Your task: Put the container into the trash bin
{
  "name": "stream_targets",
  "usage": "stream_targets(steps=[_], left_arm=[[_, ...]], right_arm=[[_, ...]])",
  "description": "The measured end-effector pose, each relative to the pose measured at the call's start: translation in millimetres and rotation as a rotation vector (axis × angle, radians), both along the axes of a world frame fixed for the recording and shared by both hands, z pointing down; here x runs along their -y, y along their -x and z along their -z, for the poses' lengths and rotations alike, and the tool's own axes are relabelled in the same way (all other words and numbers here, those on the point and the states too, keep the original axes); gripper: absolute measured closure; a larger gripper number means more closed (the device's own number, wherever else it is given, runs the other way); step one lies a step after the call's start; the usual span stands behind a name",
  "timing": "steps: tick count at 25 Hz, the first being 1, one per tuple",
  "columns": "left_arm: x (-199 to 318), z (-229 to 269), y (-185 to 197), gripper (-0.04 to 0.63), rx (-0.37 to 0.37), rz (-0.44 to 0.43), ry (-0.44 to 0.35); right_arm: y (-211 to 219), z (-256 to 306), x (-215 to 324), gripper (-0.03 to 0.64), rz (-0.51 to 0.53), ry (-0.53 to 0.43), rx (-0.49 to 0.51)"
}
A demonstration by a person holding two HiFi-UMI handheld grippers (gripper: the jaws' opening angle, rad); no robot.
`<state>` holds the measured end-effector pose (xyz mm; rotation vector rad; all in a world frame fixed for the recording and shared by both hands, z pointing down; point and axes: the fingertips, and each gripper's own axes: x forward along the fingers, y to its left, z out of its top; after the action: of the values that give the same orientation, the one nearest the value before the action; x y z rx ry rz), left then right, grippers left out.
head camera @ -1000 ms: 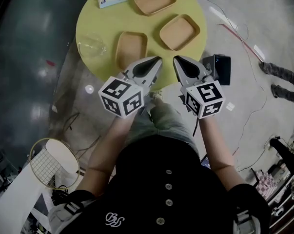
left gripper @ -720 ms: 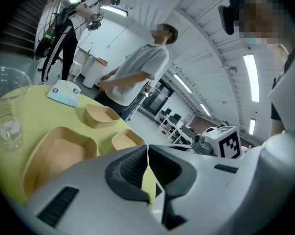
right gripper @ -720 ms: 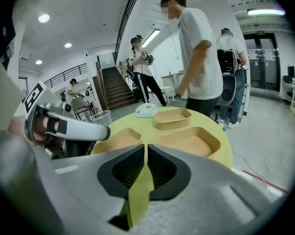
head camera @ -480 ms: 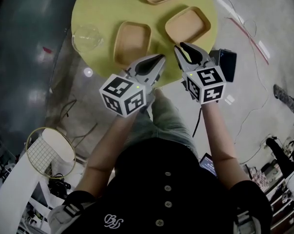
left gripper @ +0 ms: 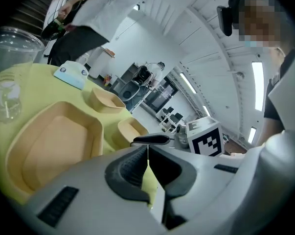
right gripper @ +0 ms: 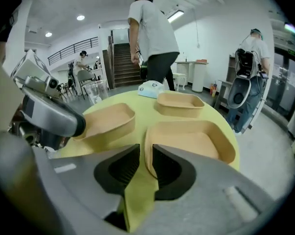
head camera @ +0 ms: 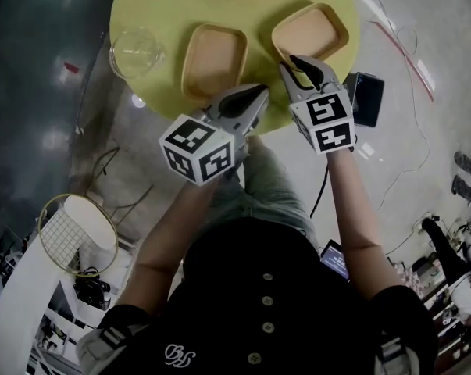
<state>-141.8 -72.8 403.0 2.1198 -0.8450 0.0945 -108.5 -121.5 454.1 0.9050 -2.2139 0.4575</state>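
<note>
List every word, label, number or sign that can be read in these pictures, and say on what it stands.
No text reads clearly.
Left marker cube and right marker cube: black-and-white square patterns, no letters.
Light blue box on the yellow table: print too small to read.
White emblem on the person's dark shirt: a curly shape, not legible.

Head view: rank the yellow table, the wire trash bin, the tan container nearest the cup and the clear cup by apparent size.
Largest: yellow table, even cut off by the frame.
Next: wire trash bin and tan container nearest the cup, too alike to rank; the bin is farther.
Smallest: clear cup.
</note>
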Motion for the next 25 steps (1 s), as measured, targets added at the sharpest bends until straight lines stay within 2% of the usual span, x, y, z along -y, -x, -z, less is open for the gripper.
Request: stream_targets(steps=[5, 7, 16, 25], left_arm=[[3, -2, 2, 0.579, -0.004, 0.003, -0.001], [2, -2, 4, 0.58, -0.004, 0.006, 0.001], [-3, 7, 11, 0.578, 0.001, -0.013, -0.03], [-6, 39, 1, 0.579, 0.013, -0.077, -0.116]], right_arm=[[-2, -14, 1, 0.548, 0.039, 0.015, -0.097], [-1, -14, 0, 0.591, 0.041, 0.016, -0.098], [-14, 18, 1, 0.598, -0.055, -0.023, -0.02], [-60, 61, -17, 0.6, -0.178, -0.055, 0.075]])
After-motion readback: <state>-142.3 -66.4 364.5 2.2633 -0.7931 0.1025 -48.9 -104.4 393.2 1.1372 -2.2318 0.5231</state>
